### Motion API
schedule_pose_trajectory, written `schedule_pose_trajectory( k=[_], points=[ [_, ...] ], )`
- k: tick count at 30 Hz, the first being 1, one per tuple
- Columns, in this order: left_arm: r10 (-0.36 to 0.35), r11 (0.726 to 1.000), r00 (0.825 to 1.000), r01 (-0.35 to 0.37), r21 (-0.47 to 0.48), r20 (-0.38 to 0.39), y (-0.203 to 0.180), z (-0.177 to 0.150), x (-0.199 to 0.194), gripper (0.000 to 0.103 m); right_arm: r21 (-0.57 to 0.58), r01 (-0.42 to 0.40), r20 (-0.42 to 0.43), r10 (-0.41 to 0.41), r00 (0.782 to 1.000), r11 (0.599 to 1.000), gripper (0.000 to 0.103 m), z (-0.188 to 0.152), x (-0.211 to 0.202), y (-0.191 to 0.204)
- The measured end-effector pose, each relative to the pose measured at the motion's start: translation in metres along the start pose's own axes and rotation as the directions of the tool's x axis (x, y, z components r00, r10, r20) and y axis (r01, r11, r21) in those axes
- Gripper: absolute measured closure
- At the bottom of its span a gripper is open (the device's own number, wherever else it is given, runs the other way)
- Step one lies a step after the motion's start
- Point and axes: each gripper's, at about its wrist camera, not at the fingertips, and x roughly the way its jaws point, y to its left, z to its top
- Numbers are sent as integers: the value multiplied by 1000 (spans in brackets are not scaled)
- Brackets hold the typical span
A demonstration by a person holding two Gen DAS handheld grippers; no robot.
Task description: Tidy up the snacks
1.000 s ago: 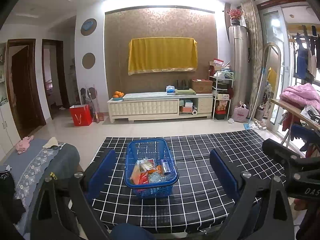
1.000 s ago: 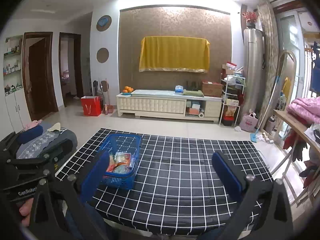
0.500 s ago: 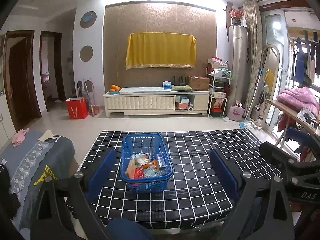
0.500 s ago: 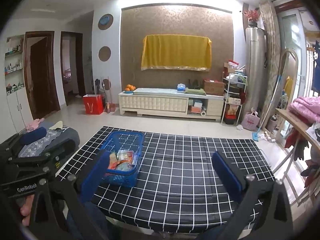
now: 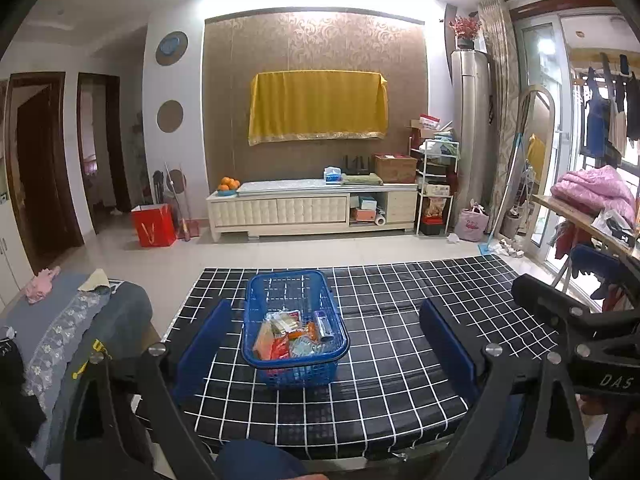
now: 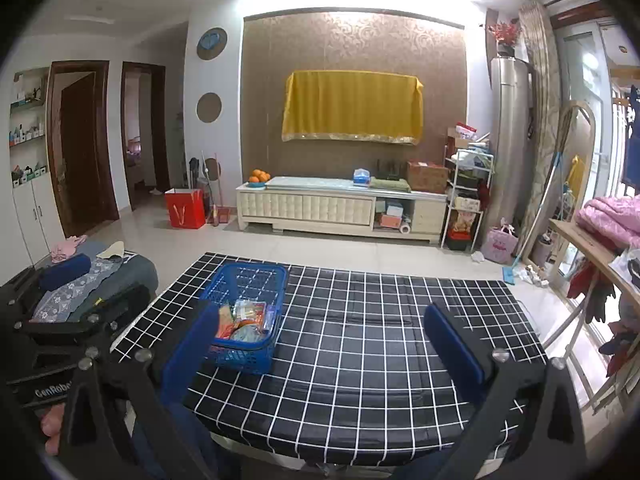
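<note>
Blue plastic mesh basket (image 5: pixel 295 328) (image 6: pixel 246 316) of mixed snack packets (image 5: pixel 294 334), resting on desk under black cloth with white grid lines (image 5: pixel 400 320) (image 6: pixel 380 340), toward its left side. Left hand-held gripper (image 5: pixel 326 340) released, blue pads wide apart, basket at 12 o'clock between them, untouched. Right hand-held gripper (image 6: pixel 322 340) also released and empty, basket at 10 o'clock just behind left pad (image 6: pixel 188 354).
</note>
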Motion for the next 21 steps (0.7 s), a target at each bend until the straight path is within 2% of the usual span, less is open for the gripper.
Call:
schedule_pose_trajectory(
  k=[6, 21],
  points=[
    [0, 1000, 1000, 0, -11, -9, 2, 0, 2, 9, -14, 28, 8, -28, 1000, 1000, 0, 1, -3, 2],
    [-14, 1000, 1000, 14, -10, -10, 1, -3, 0, 9, 1, 9, -3, -9, 1000, 1000, 0, 5, -3, 1]
  ],
)
